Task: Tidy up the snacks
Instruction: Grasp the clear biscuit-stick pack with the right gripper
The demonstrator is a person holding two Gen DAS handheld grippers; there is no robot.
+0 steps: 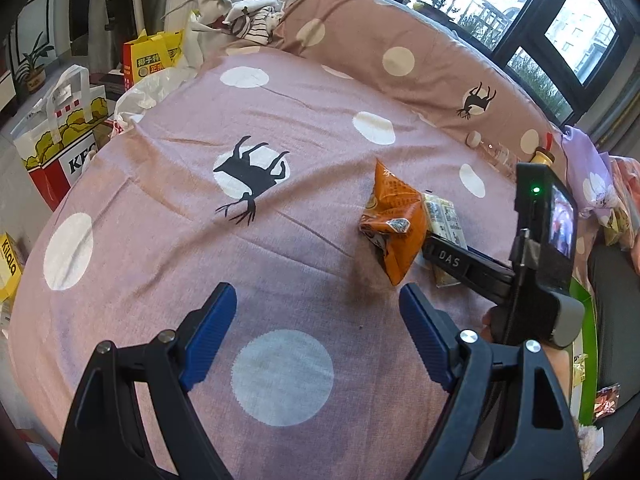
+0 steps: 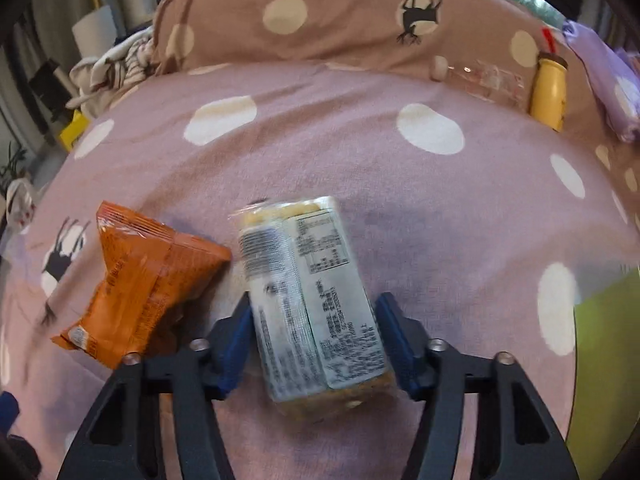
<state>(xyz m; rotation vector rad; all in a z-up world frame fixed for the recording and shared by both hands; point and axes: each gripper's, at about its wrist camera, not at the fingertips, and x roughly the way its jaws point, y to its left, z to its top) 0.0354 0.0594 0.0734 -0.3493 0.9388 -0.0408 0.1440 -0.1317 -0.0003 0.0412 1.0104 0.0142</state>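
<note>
An orange snack bag point(image 1: 394, 222) lies on the pink polka-dot bed cover point(image 1: 160, 200); it also shows in the right wrist view point(image 2: 140, 280). Beside it lies a pale, clear-wrapped biscuit pack point(image 2: 312, 300), also seen in the left wrist view point(image 1: 446, 220). My right gripper point(image 2: 314, 320) has its blue pads on both sides of the biscuit pack, touching or nearly so. My left gripper point(image 1: 318, 304) is open and empty above the cover, near the orange bag. The right gripper's body point(image 1: 520, 264) shows in the left wrist view.
A matching pillow point(image 2: 320, 20) lies at the bed's far end, with a yellow bottle point(image 2: 550, 92) and a clear bottle point(image 2: 484, 80) against it. Paper bags point(image 1: 64, 136) and clothes point(image 1: 240, 16) stand at the left. A green box point(image 2: 608, 360) is at the right.
</note>
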